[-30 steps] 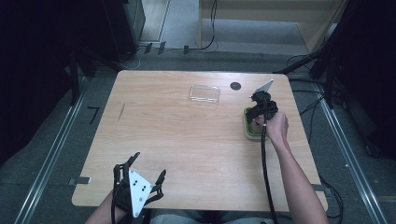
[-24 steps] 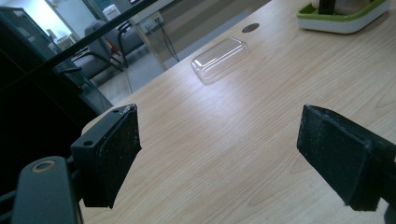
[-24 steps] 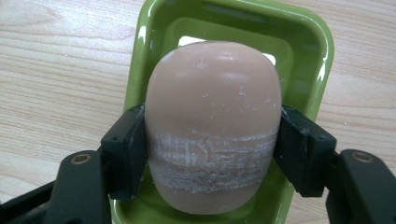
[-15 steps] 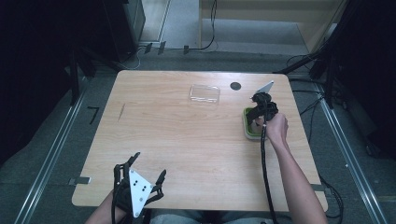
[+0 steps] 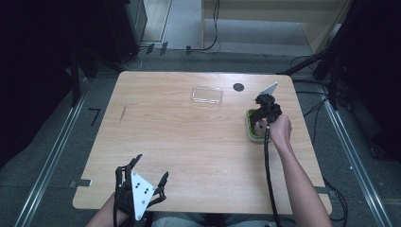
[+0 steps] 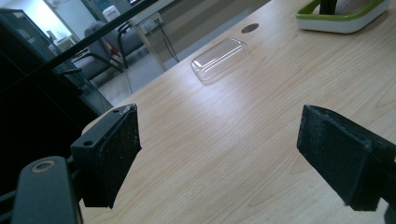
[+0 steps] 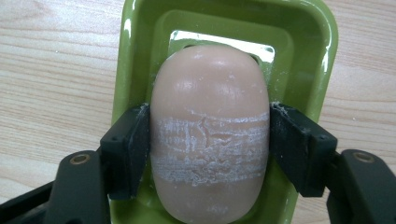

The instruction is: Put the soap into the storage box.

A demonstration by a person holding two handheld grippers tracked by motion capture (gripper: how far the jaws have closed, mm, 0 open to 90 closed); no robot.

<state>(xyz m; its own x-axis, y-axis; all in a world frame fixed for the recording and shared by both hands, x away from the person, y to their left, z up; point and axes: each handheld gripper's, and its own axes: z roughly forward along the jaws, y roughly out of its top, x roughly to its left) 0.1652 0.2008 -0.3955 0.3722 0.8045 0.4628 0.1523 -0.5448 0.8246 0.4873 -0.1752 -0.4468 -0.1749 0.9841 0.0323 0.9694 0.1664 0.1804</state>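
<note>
Here my right gripper (image 7: 209,149) is clamped on a bar of soap (image 7: 210,135), one black pad pressed flat against each long side. The soap is pale pink, rounded, and scored across its middle with whitish scratch bands. It lies in the green soap dish (image 7: 317,56), whose glossy rim frames it on three sides in the right gripper view. In the high view the dish (image 5: 249,127) sits on the wooden table (image 5: 189,142) near the right edge, with my right gripper (image 5: 262,116) directly over it and my right hand (image 5: 280,130) just on the near side of the dish. A clear plastic lid (image 5: 207,95) lies well apart from the dish, to its left and farther from me; a small dark disc (image 5: 238,87) lies between that lid and the dish, toward the far edge. My left gripper (image 5: 142,182) rests far from the dish, at the near left edge of the table; its jaws stand wide apart with nothing between them. The left gripper view looks across bare wood toward the lid (image 6: 219,58) and the dish (image 6: 345,18).
</note>
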